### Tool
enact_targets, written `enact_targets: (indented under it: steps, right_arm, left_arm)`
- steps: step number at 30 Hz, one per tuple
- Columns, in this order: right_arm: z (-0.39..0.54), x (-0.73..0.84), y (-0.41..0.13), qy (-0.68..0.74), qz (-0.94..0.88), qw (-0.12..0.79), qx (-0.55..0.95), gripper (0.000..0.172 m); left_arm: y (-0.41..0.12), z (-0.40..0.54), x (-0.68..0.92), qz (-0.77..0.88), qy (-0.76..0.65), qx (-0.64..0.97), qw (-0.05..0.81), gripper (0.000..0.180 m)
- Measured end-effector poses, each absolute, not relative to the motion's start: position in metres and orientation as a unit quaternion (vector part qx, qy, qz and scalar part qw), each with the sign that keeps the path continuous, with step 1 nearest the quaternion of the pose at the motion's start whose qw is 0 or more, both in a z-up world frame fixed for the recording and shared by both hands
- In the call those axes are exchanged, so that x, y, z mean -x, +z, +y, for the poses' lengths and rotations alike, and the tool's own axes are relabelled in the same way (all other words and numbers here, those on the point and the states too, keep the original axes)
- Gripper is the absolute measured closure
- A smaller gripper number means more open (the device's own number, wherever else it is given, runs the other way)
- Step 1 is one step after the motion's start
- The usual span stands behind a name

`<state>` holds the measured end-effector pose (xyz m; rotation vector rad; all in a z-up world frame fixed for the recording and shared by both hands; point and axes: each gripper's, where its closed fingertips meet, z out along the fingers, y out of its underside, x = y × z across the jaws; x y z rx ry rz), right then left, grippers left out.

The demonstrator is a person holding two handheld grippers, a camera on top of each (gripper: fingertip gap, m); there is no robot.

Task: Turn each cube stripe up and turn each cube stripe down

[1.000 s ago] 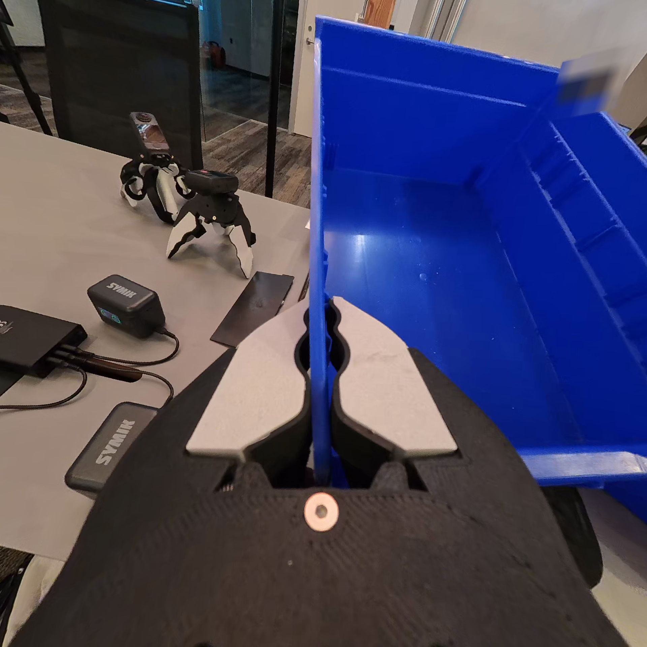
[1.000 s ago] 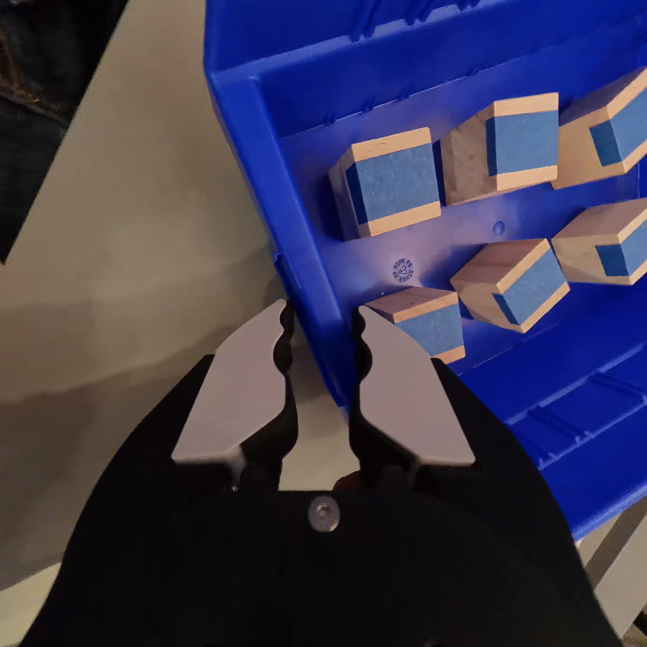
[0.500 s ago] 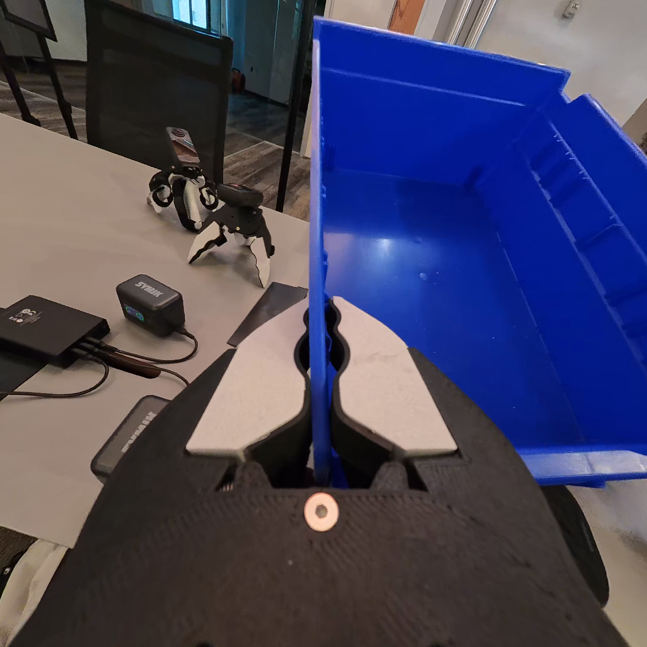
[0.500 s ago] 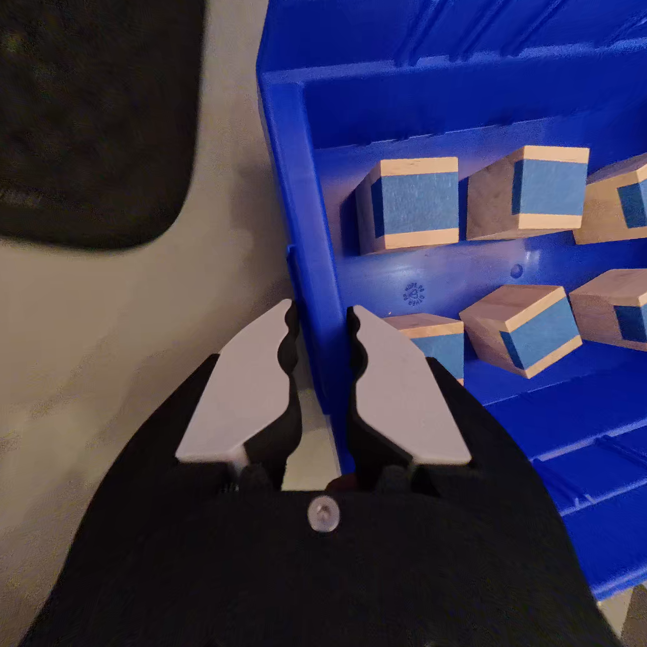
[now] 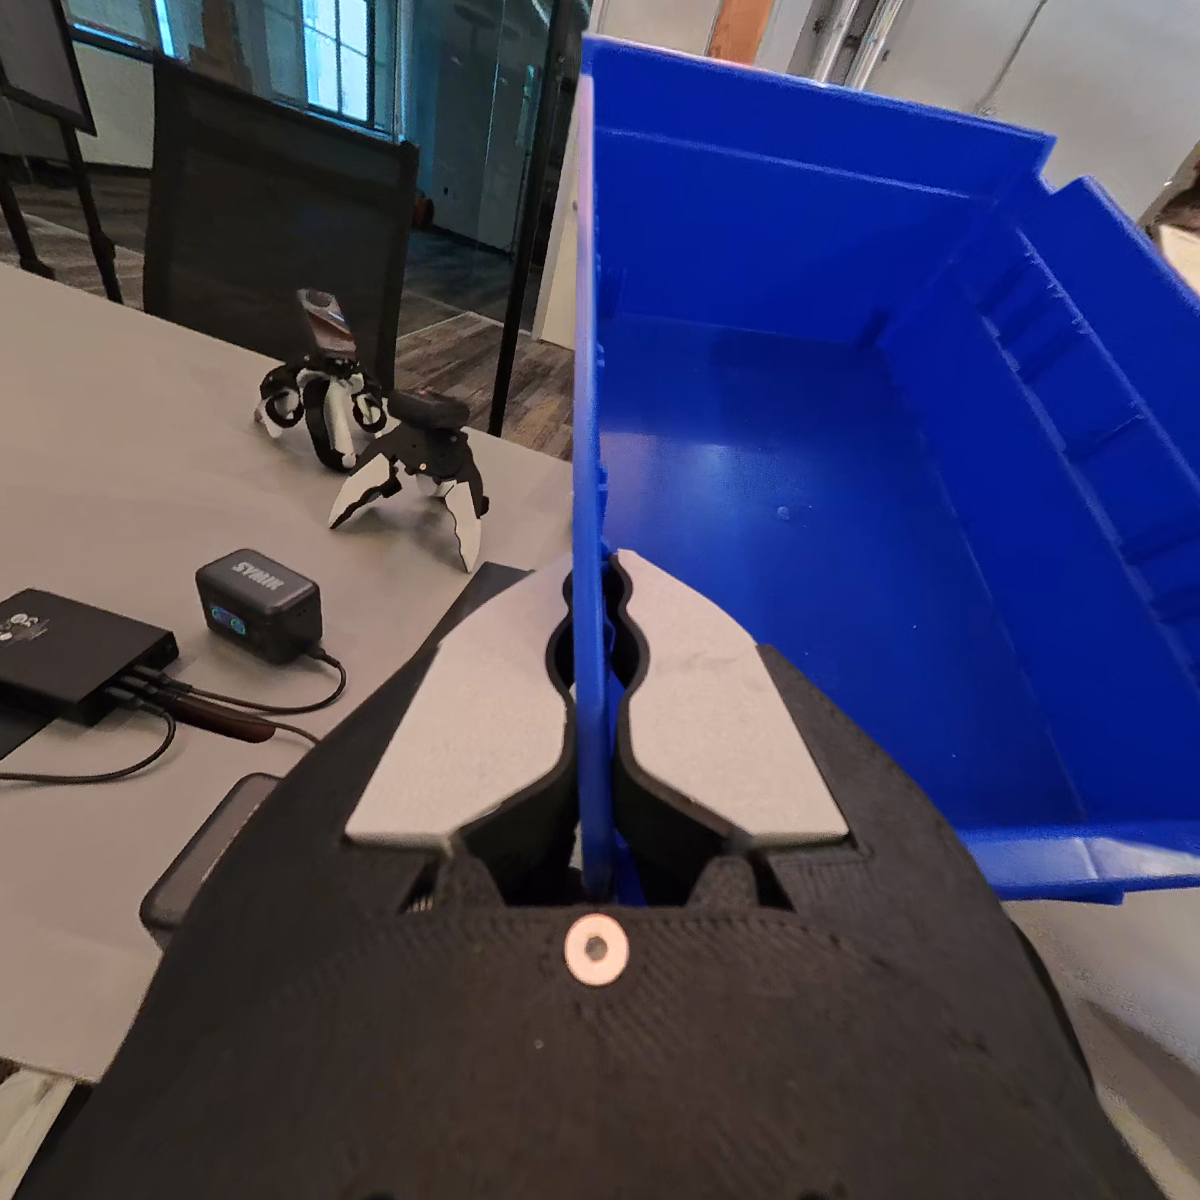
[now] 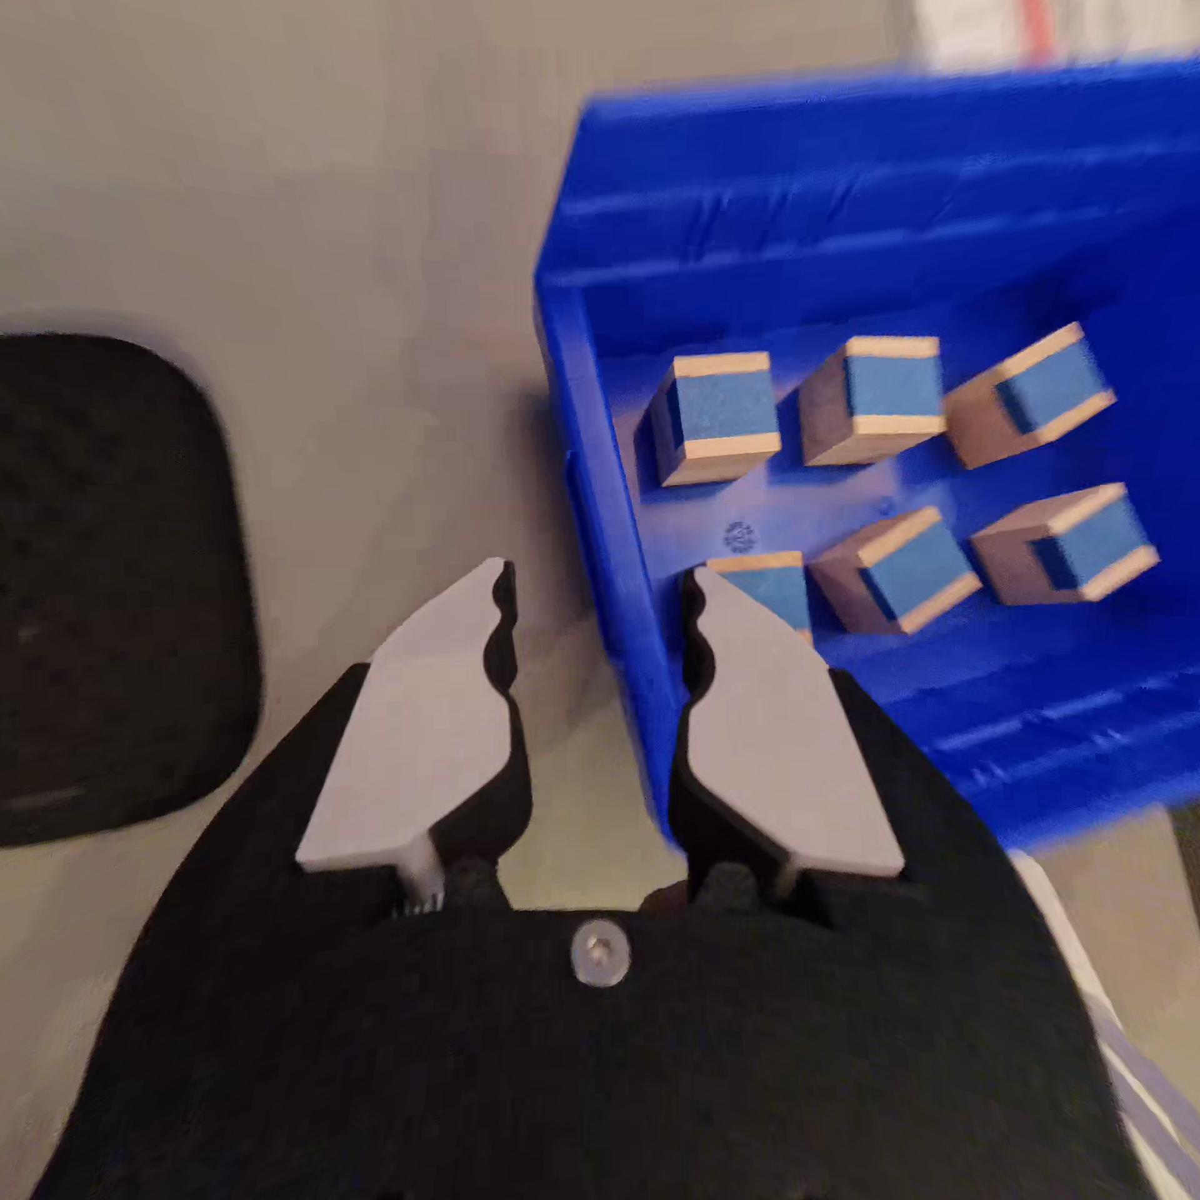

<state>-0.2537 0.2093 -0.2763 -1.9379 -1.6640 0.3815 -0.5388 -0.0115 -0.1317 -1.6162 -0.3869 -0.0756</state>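
Left wrist view: my left gripper (image 5: 589, 623) is pinched on the side wall of a blue plastic bin (image 5: 844, 493), both pads pressed flat against the thin wall. No cubes show in this bin. To the left lies a grey table (image 5: 130, 467) with a spare gripper (image 5: 409, 480) resting on its spread fingers, a small black charger (image 5: 260, 607) with a cable, a flat black box (image 5: 71, 643) with plugged cables, and a dark phone-like slab (image 5: 195, 857) near the table edge. A dark chair (image 5: 273, 247) stands behind the table.

Right wrist view: my right gripper (image 6: 597, 584) is spread wide. The wall of a blue bin (image 6: 610, 519) stands between the fingers, close against the right one, with a clear gap to the left one. Six wooden cubes (image 6: 721, 415) sit inside in two rows, each with its blue stripe facing the camera; the nearest cube (image 6: 766, 584) is partly hidden behind my right fingertip. A black pad (image 6: 110, 584) lies on the table to the left. The picture is blurred.
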Motion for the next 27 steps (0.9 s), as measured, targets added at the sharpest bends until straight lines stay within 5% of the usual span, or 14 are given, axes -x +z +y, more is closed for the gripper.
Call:
enact_targets:
  steps: [7, 15, 20, 27]
  right_arm:
    - [0.147, 0.191, -0.153, 0.288, -0.564, 0.392, 0.667, 0.117]
    - [0.074, 0.135, -0.071, 0.449, -0.466, 0.428, 0.631, 0.077]
    - [0.078, 0.085, -0.068, 0.441, -0.4, 0.472, 0.65, 0.075]
    - [0.101, -0.04, -0.068, 0.411, -0.296, 0.526, 0.684, 0.1]
  left_arm:
    - [-0.1, 0.003, 0.493, -0.132, -0.043, 0.701, 0.699, 0.175]
    - [-0.065, 0.046, 0.364, -0.023, 0.002, 0.702, 0.712, 0.175]
    - [-0.057, 0.074, 0.253, 0.058, 0.02, 0.691, 0.72, 0.175]
    - [-0.025, 0.094, 0.127, 0.156, 0.044, 0.63, 0.76, 0.175]
